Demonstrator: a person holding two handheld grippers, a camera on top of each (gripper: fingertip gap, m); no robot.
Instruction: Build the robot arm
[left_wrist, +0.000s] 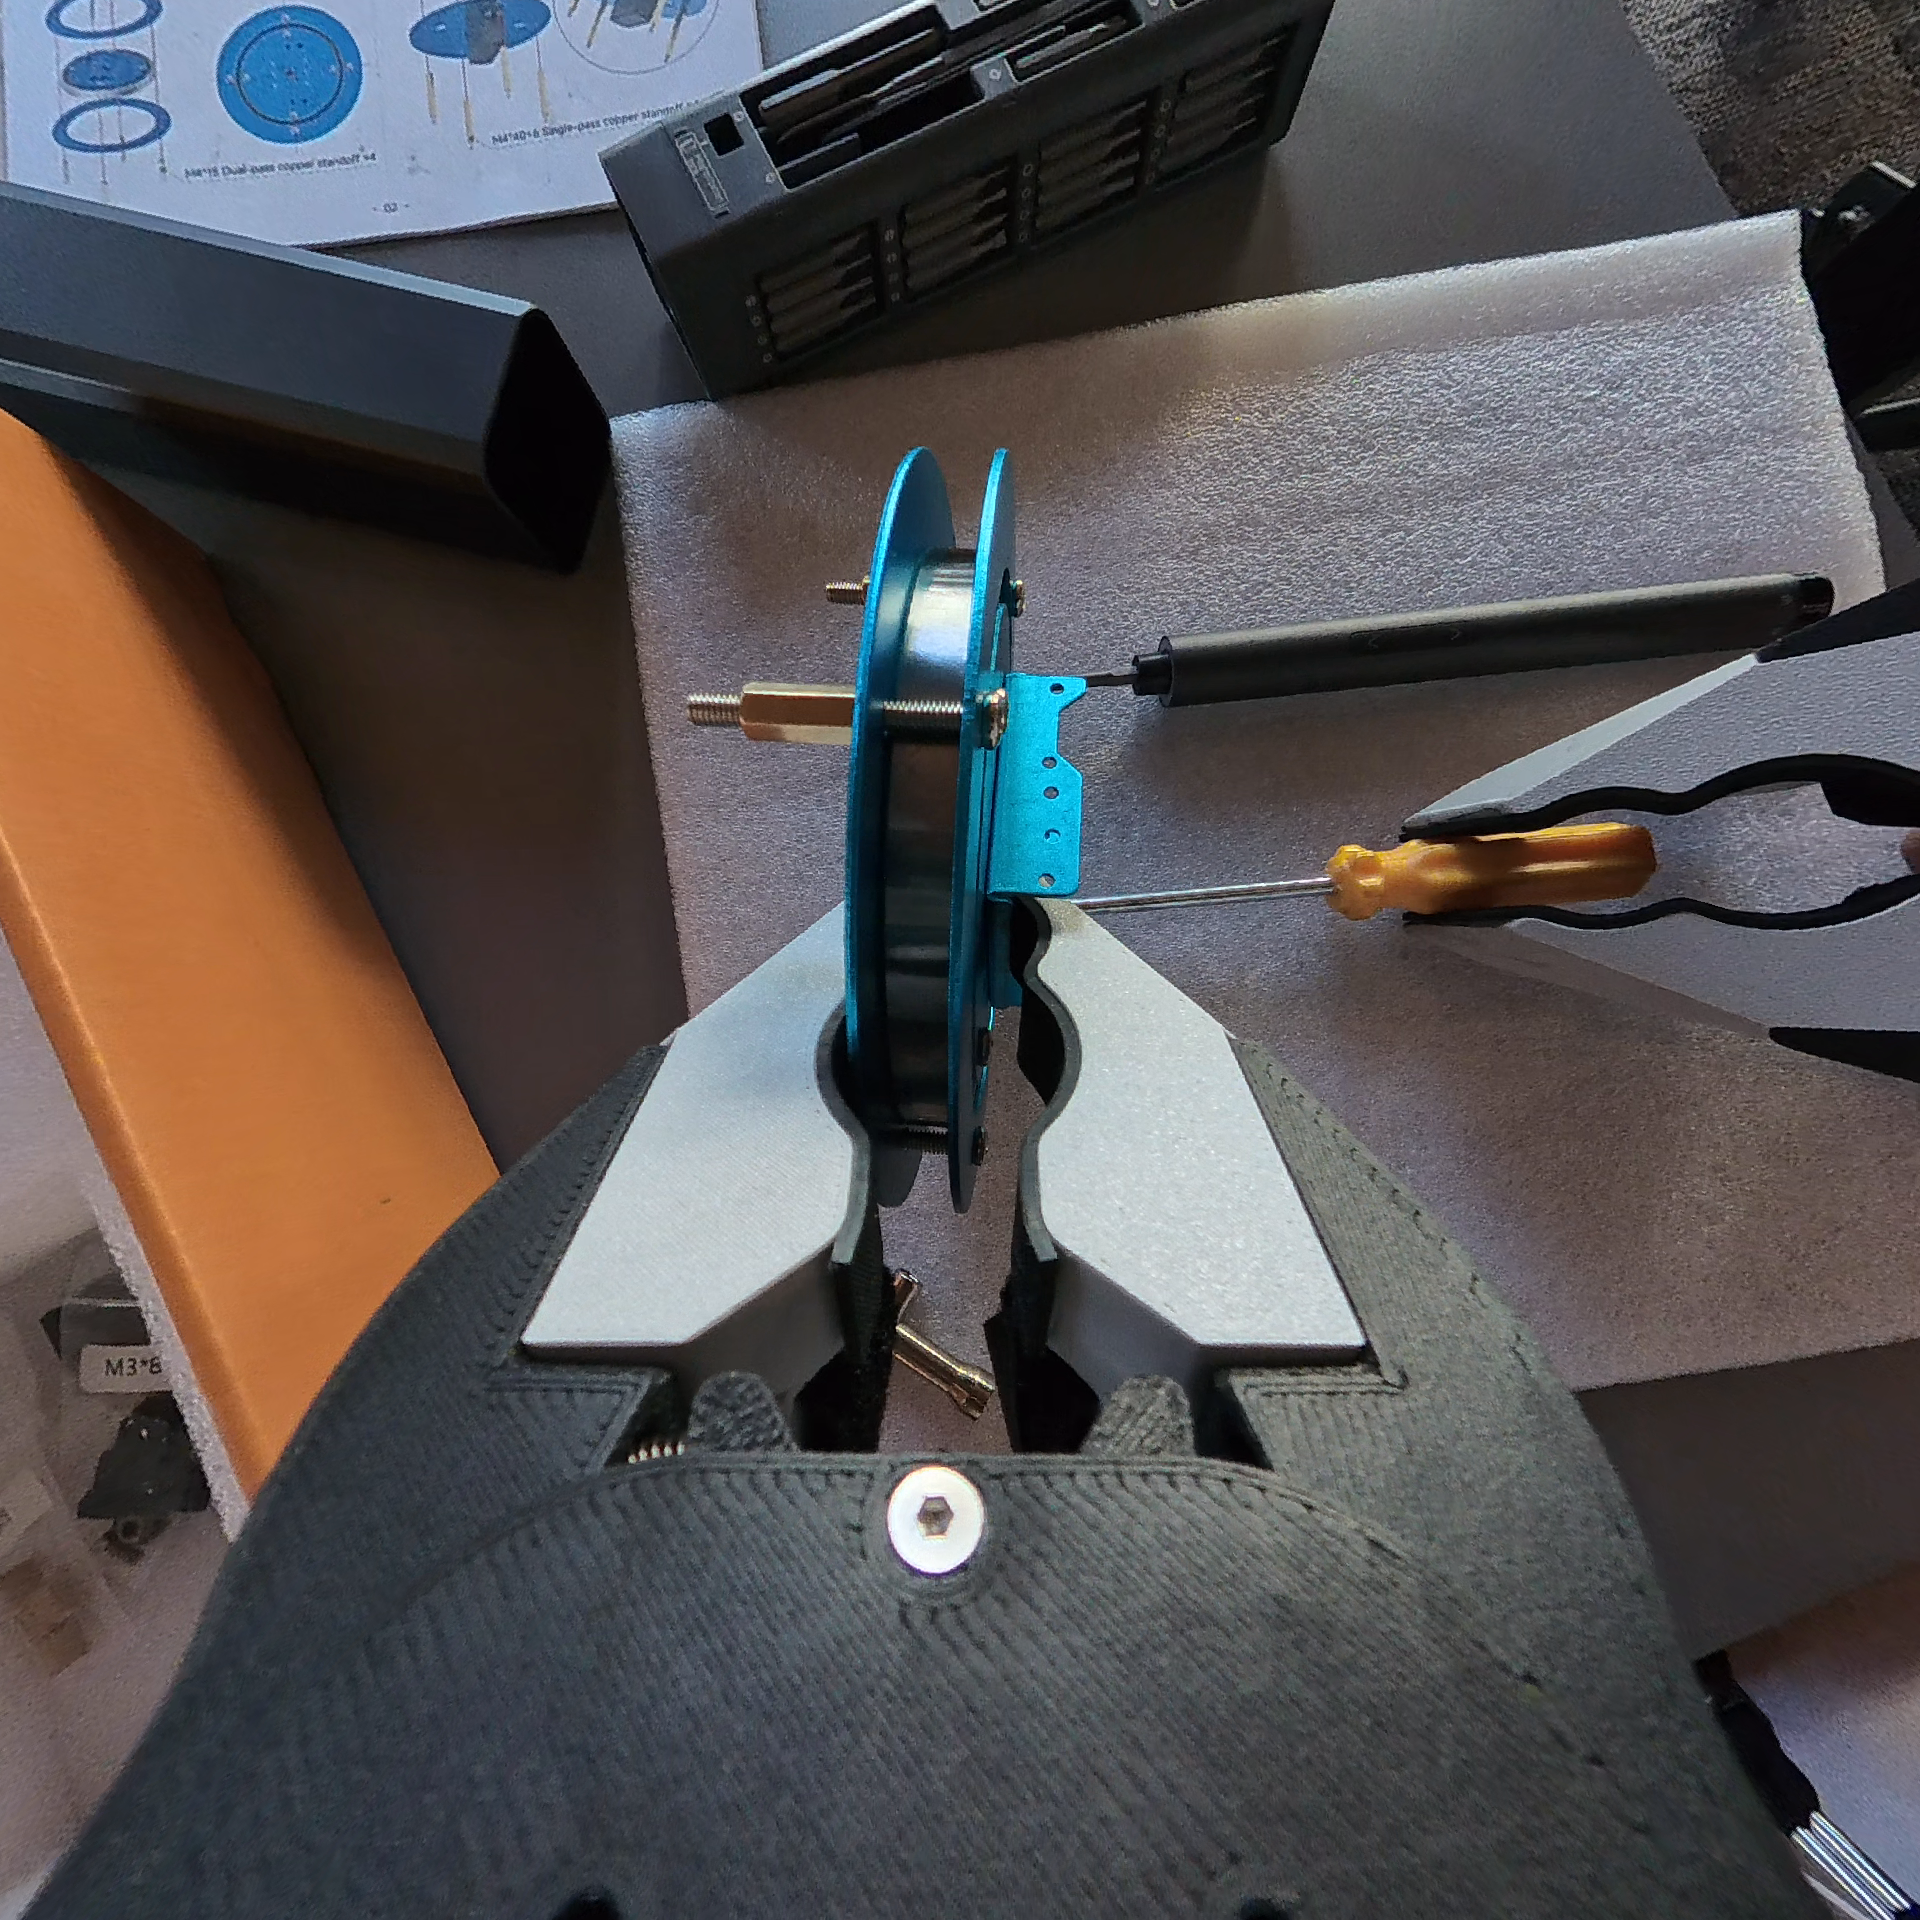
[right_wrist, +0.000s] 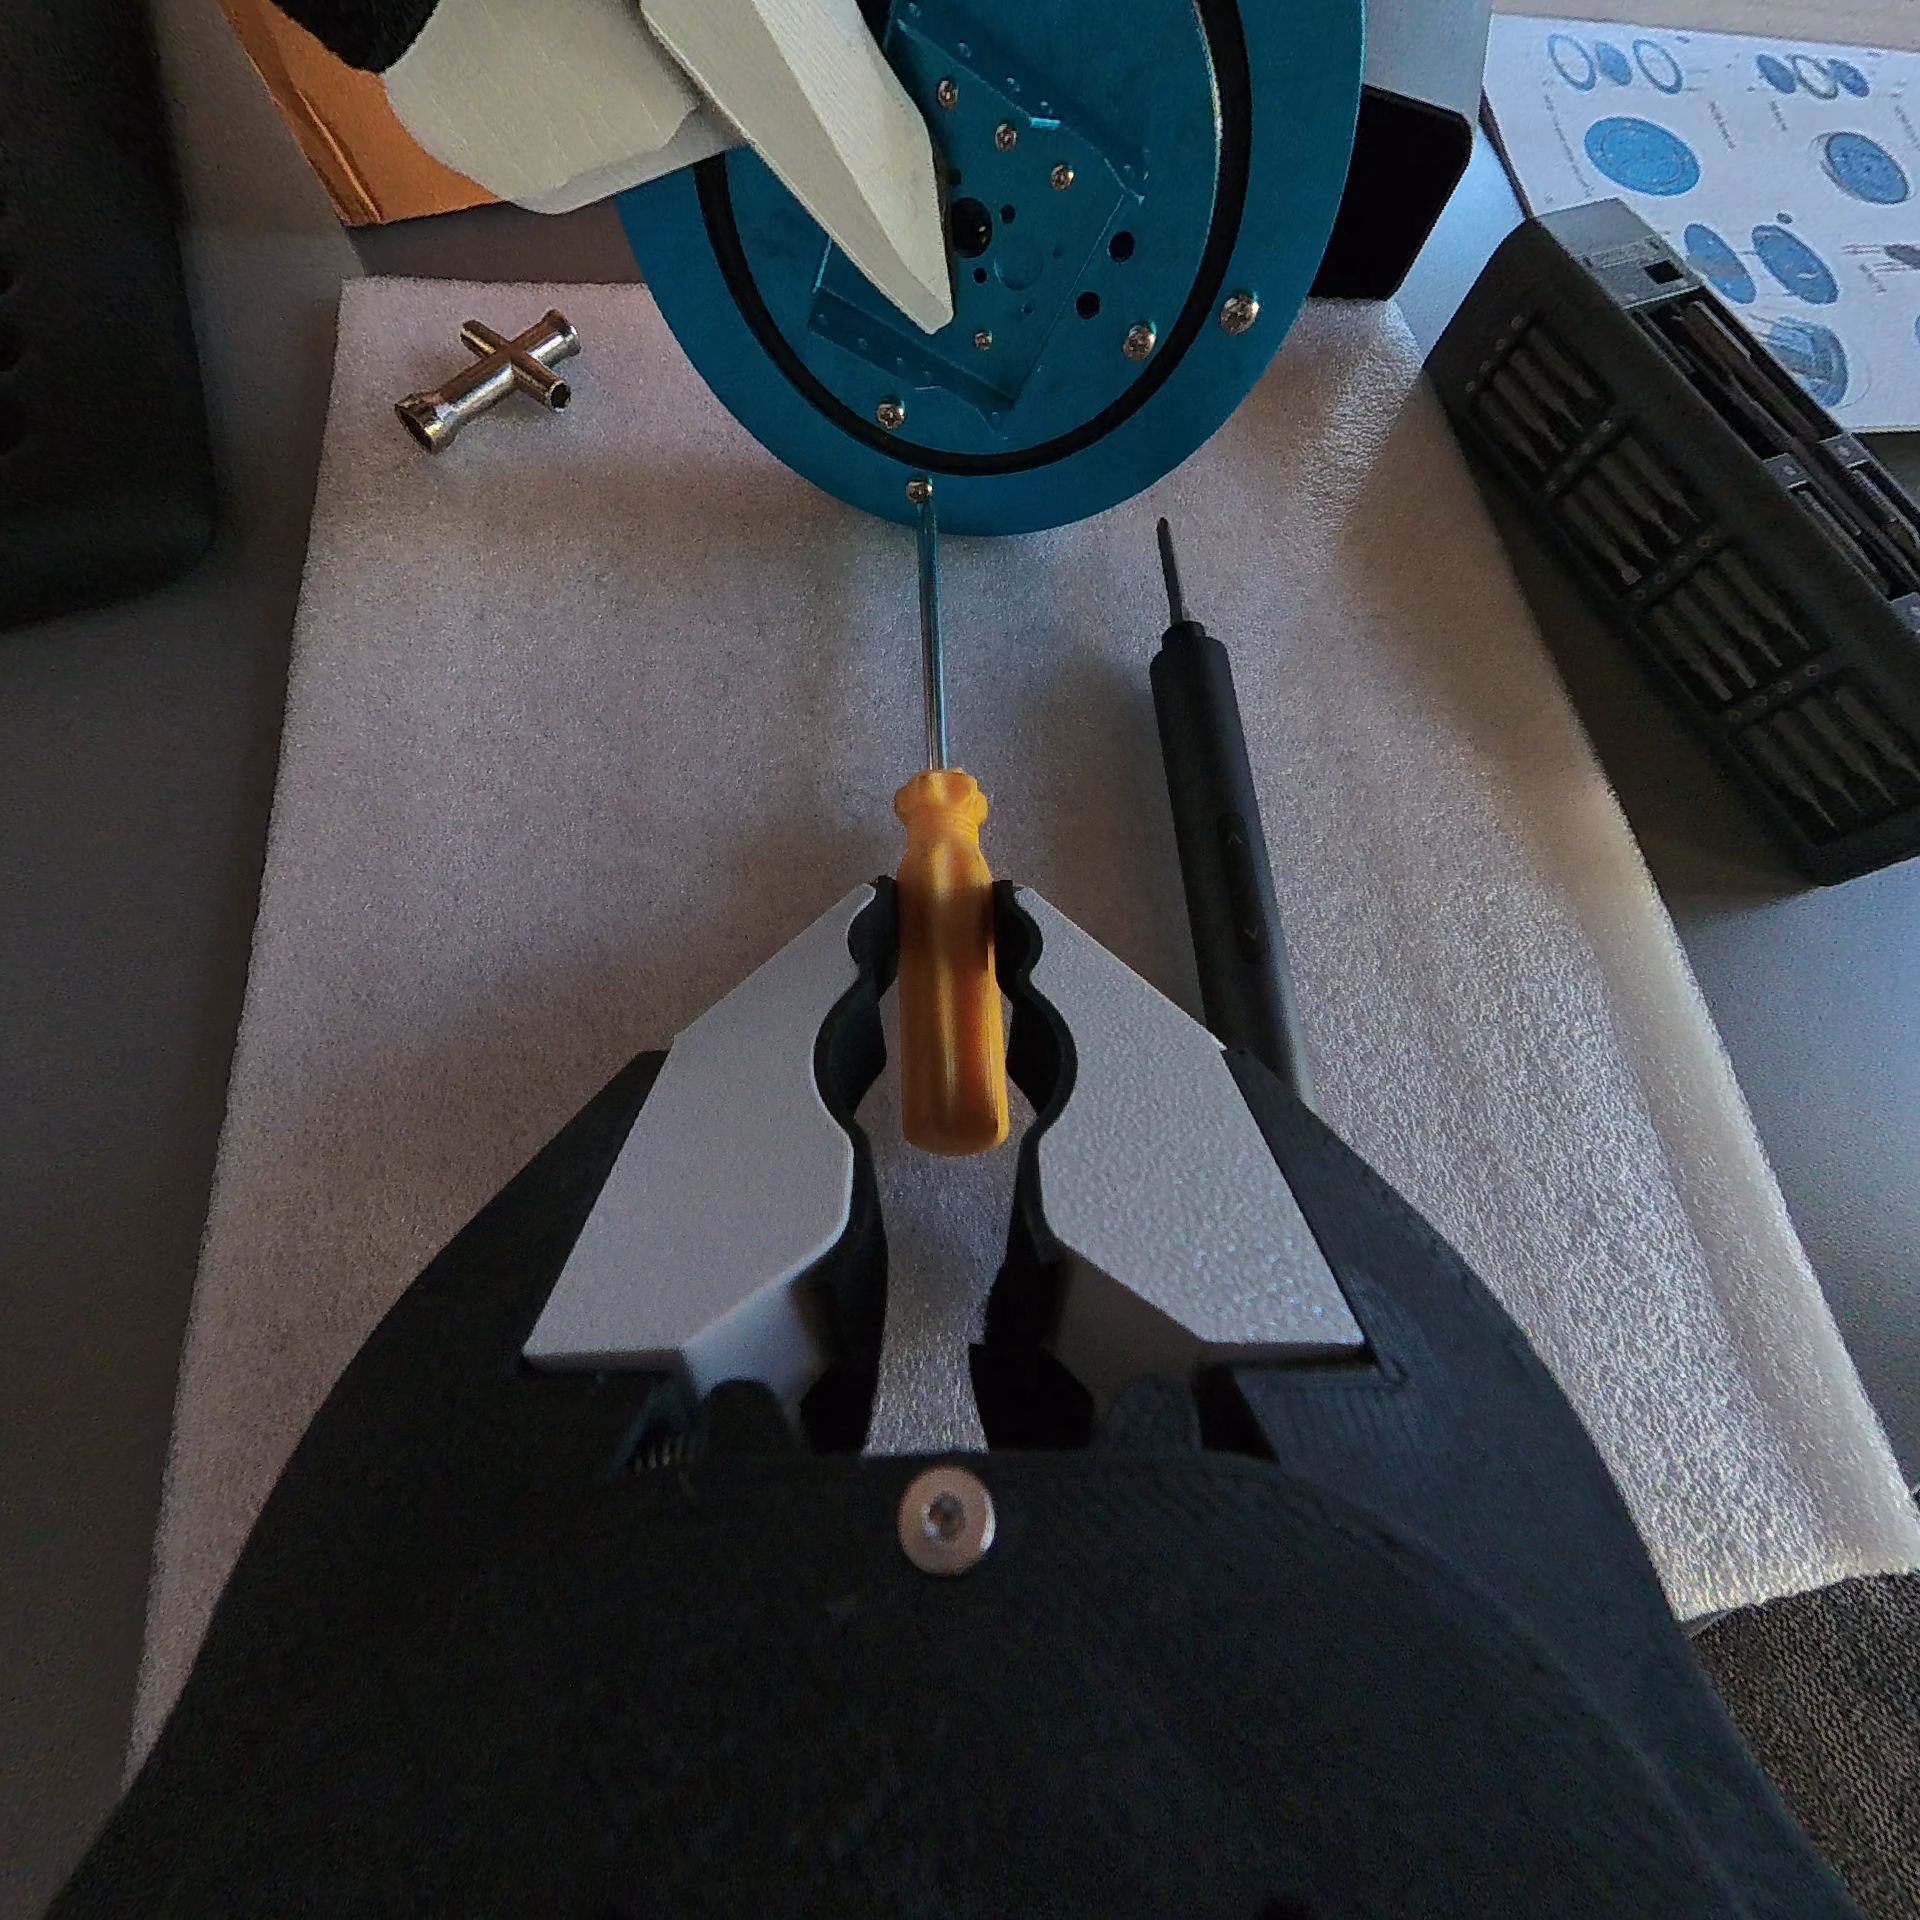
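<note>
My left gripper (left_wrist: 935, 935) is shut on a blue metal disc assembly (left_wrist: 914, 790), held upright on edge above the foam mat (left_wrist: 1351, 468). The assembly has two blue plates with a bearing between them, a blue bracket (left_wrist: 1039, 790) and a brass standoff (left_wrist: 790, 714). My right gripper (right_wrist: 943, 894) is shut on a yellow-handled screwdriver (right_wrist: 948, 987). Its tip sits on a screw (right_wrist: 918, 488) at the disc's lower rim (right_wrist: 1039, 488). In the left wrist view the screwdriver (left_wrist: 1486, 868) comes in from the right.
A black electric screwdriver (right_wrist: 1216, 790) lies on the foam mat (right_wrist: 520, 831) beside the yellow one. A metal cross wrench (right_wrist: 488, 379) lies at the mat's far left. A black bit case (right_wrist: 1683, 540), an instruction sheet (left_wrist: 364, 104), an orange box (left_wrist: 208, 883) and a black tube (left_wrist: 312, 364) surround the mat. About 11 cm separates my left fingertips from my right. The right gripper is farther from the screw (right_wrist: 918, 488), some 10 cm, than the left, some 4 cm.
</note>
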